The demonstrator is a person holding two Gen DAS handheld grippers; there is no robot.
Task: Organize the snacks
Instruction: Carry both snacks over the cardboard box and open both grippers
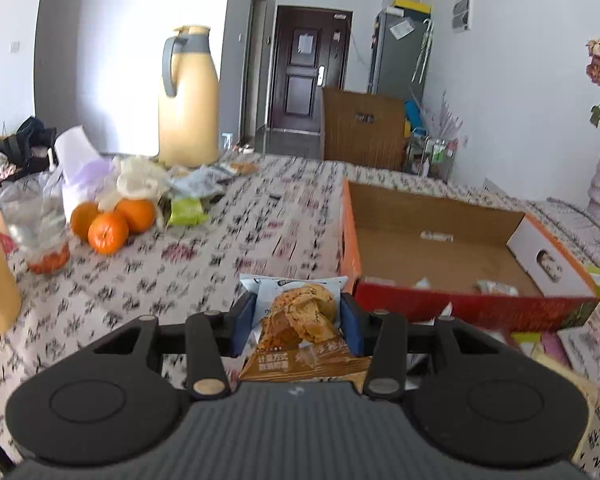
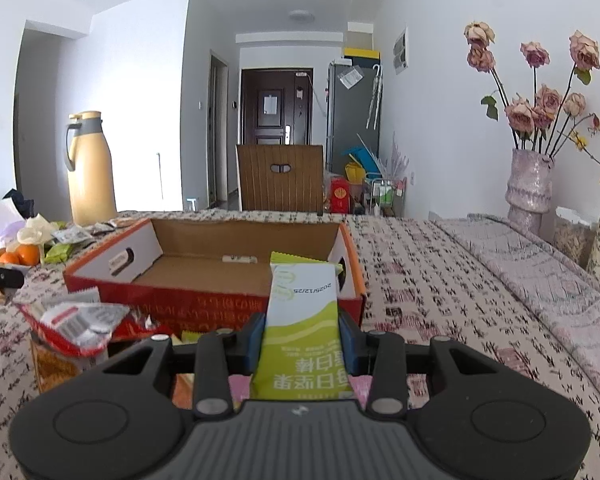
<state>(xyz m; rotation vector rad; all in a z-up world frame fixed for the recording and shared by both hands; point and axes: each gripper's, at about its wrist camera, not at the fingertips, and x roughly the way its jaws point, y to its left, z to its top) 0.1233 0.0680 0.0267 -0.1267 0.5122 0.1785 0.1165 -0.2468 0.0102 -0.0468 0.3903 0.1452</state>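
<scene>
Grippers both clamped: left gripper [image 1: 298, 322] on pastry packet [image 1: 300, 320], right gripper [image 2: 302, 344] on green bar [image 2: 302, 328]; box [image 2: 204, 300] contents blurry.

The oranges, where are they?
In the left wrist view the three oranges sit on the patterned tablecloth at the left, beside a glass jar, in front of the yellow thermos jug.

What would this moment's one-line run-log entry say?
left gripper: shut on pastry packet | right gripper: shut on green snack bar | cardboard box: nearly empty
</scene>
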